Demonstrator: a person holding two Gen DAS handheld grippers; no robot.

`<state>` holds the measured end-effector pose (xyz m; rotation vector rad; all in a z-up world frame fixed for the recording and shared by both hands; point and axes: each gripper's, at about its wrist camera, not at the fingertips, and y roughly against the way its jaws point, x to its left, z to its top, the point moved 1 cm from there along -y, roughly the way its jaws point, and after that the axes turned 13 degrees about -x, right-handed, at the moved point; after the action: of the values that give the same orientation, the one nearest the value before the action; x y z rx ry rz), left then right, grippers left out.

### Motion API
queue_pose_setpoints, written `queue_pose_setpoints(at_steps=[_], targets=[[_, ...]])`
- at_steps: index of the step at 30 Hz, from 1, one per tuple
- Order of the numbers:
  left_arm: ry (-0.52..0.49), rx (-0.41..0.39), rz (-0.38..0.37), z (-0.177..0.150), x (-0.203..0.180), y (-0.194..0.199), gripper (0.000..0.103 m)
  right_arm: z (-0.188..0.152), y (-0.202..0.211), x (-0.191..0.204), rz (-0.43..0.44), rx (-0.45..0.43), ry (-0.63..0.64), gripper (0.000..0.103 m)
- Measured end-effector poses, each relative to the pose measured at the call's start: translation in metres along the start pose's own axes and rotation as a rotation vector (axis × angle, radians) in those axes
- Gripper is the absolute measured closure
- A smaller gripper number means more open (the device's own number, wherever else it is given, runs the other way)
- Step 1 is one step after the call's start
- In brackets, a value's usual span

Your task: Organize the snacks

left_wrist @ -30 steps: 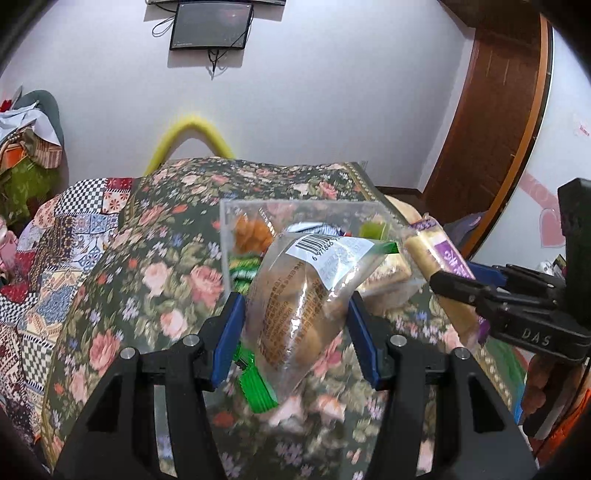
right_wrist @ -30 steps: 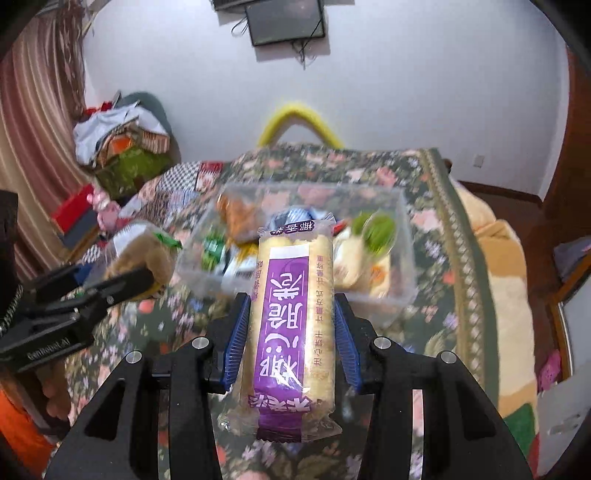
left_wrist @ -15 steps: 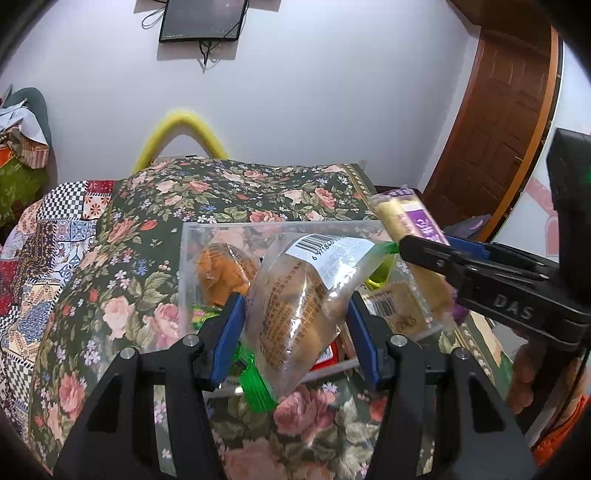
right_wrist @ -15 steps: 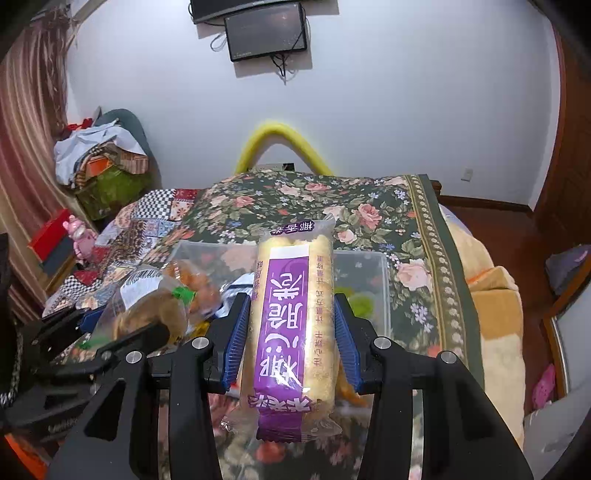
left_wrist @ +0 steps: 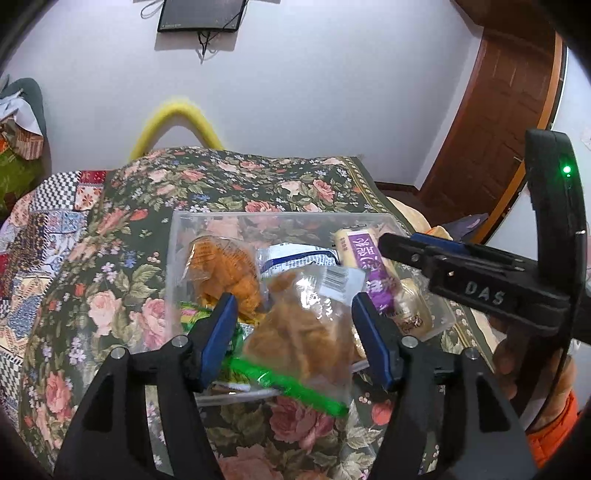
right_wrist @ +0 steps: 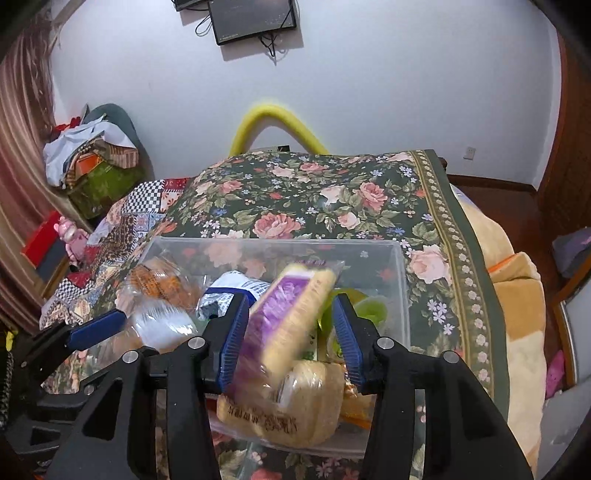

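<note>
Flowered bedspread, clear bin, both claws spread, left gripper around barcode-labelled pastry bag, right gripper around purple Chinese-lettered cake pack, "DAS" on right gripper.

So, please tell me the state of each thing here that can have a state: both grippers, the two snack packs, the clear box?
left gripper: open, nothing clamped.
right gripper: open, nothing clamped.
brown pastry bag: sealed, blurred, loose between the left jaws, over the box.
purple cake pack: sealed, tilted, blurred, loose between the right jaws.
clear plastic box: no lid on it, partly filled with snacks.
wall screen: dark.
</note>
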<state>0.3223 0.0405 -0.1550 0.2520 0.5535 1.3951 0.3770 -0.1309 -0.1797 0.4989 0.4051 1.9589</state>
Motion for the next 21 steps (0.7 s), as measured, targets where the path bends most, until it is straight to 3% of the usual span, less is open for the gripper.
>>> queue_pose_setpoints(at_steps=[6, 18, 21], targets=[[-0.027, -0.072, 0.021, 0.011, -0.009, 0.043, 0.039, 0.008, 0.039, 0.003, 0.006, -0.047, 0.024, 0.058], [-0.091, -0.322, 0.01, 0.046, -0.05, 0.194, 0.039, 0.016, 0.188, 0.043, 0.022, -0.277, 0.104, 0.055], [-0.099, -0.385, 0.012, 0.047, -0.06, 0.228, 0.021, 0.015, 0.221, 0.052, 0.034, -0.334, 0.108, 0.05]])
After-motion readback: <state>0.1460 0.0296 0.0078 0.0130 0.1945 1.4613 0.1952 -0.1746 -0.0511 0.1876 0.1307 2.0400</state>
